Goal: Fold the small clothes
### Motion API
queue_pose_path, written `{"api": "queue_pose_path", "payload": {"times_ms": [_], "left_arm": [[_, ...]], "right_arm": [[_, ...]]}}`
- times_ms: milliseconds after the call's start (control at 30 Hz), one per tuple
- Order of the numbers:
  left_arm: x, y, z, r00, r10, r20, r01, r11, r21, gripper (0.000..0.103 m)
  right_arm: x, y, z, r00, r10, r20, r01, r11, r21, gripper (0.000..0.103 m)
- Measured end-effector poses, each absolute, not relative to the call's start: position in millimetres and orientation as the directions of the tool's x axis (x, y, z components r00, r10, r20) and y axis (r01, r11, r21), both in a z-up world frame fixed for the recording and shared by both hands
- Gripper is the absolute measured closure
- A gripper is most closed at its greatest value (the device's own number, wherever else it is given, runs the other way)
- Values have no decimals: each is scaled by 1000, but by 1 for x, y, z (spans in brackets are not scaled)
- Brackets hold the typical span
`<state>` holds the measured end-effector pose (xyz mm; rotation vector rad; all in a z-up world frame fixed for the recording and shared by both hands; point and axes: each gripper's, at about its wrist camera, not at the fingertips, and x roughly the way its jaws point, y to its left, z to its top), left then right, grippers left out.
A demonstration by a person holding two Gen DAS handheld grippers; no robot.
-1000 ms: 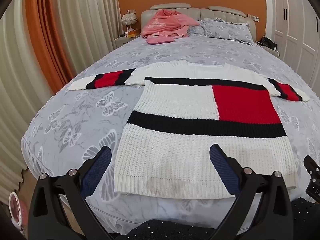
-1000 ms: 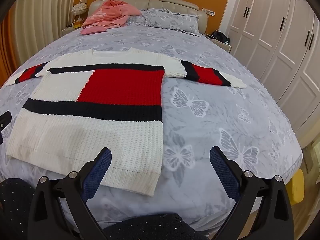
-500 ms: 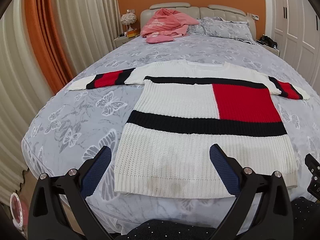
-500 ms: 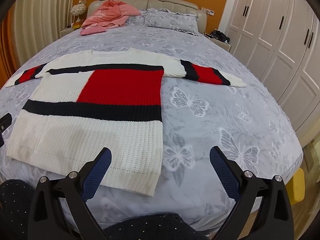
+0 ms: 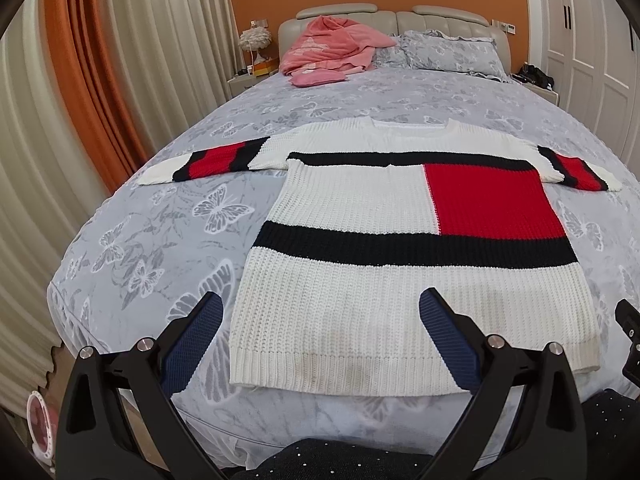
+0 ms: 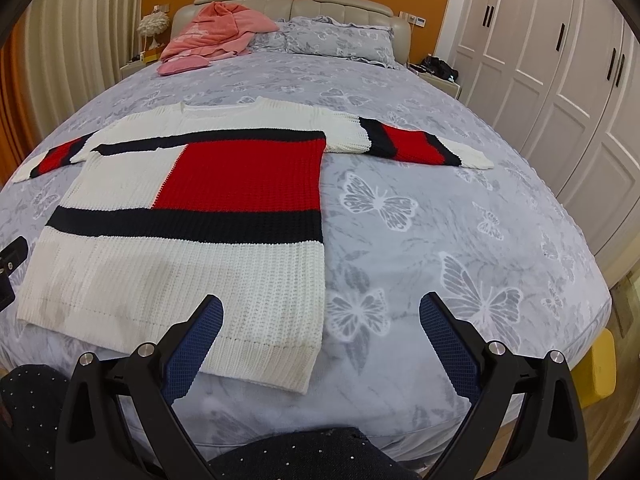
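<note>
Left gripper [image 5: 320, 320] near foot of bed [image 5: 132, 248], jaws spread wide, nothing between them, above sweater hem. Right gripper [image 6: 320, 320] likewise, jaws spread, empty, over sweater's lower right corner and bare bedspread. Knit sweater [image 5: 360, 280] flat on bed, white with navy bands and red block, both sleeves stretched sideways. Farther: grey pillows [image 5: 452, 52] at headboard, pink blanket [image 5: 328, 48] heaped beside them. White wardrobe [image 6: 560, 80] at right.
</note>
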<state>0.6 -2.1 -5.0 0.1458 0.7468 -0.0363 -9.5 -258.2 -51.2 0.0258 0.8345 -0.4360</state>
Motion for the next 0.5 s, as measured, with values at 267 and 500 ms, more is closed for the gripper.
{"api": "queue_pose_path", "payload": {"times_ms": [267, 500], "left_arm": [[1, -3, -6, 734, 22, -679, 85, 989, 124, 7], [1, -3, -6, 733, 24, -679, 84, 988, 126, 7]], "right_arm": [[-9, -258, -51, 588, -365, -722, 385, 911, -147, 6], [-9, -258, -51, 588, -365, -721, 385, 911, -147, 6]]}}
